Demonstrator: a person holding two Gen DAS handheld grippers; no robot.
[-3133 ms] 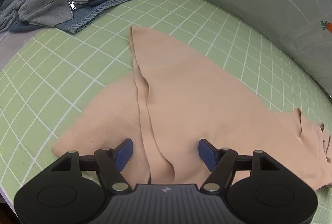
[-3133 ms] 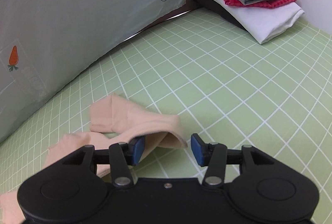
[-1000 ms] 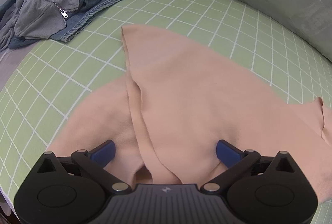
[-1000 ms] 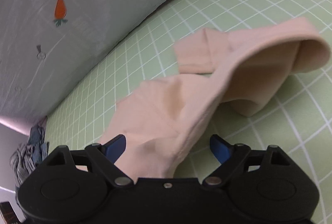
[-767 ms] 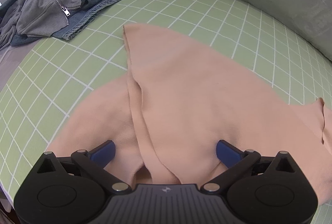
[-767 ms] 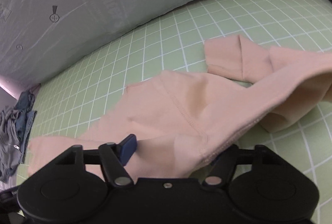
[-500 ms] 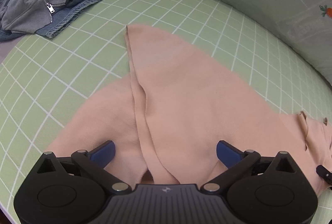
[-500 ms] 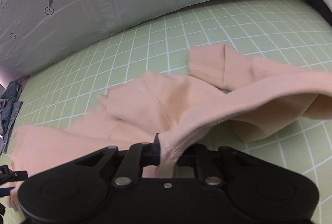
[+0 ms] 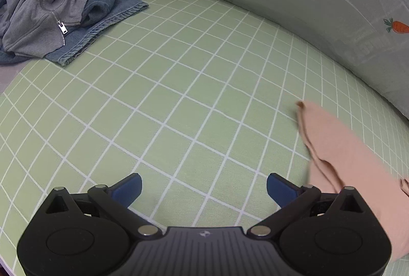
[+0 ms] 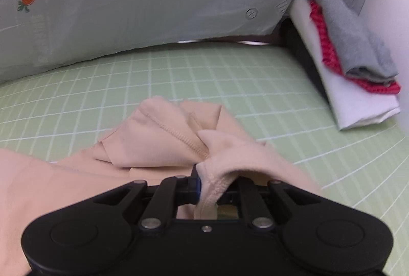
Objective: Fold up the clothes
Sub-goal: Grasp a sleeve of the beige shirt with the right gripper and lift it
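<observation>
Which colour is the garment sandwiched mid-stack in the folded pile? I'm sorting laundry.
Red with darker stripes, on the folded striped garment, clearest in the right wrist view.

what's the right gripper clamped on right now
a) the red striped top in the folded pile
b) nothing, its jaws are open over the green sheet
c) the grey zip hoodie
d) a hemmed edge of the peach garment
d: in the right wrist view the right gripper has its jaws pinched together on a stitched edge of the peach garment, which bunches up just ahead of it.
</observation>
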